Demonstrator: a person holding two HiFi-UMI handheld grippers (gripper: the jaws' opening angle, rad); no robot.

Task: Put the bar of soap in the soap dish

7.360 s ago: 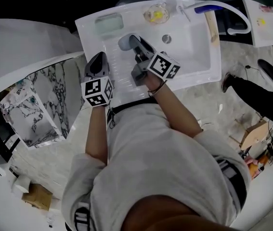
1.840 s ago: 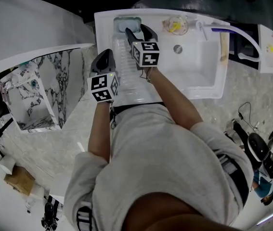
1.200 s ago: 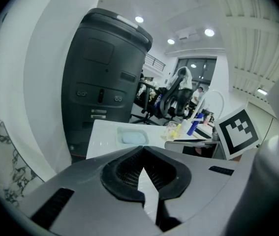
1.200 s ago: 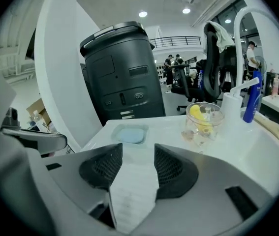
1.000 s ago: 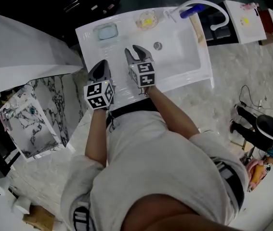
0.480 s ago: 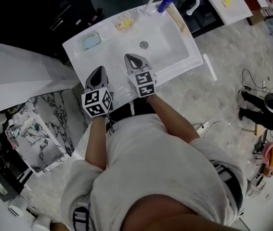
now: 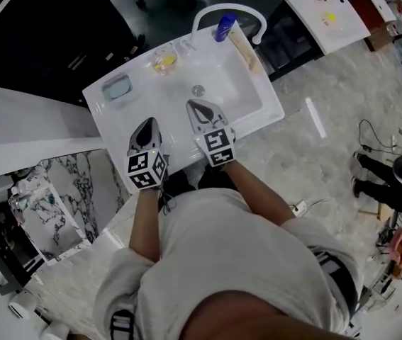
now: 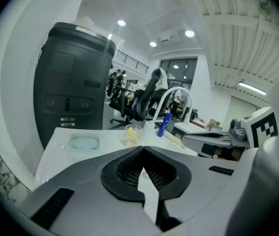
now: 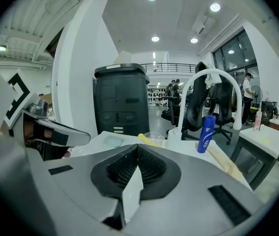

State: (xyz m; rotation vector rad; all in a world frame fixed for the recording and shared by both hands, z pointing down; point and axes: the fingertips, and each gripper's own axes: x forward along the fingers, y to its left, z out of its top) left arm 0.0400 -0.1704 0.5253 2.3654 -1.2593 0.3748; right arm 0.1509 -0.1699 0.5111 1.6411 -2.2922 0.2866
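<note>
The pale blue bar of soap (image 7: 118,87) lies in the soap dish (image 7: 105,91) at the far left corner of the white sink (image 7: 271,108). The left hand-held gripper (image 7: 146,124) and the right hand-held gripper (image 7: 199,106) hover over the sink's near side, both clenched on nothing.

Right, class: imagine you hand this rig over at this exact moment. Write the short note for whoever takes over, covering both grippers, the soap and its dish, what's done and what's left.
Left gripper: shut, empty, above the near part of the sink unit.
Right gripper: shut, empty, beside the left one, near the basin.
Bar of soap: lying in the soap dish at the unit's far left corner, clear of both grippers.
Done: the soap is in the dish.
Left: nothing for this job, as far as the views show.
</note>
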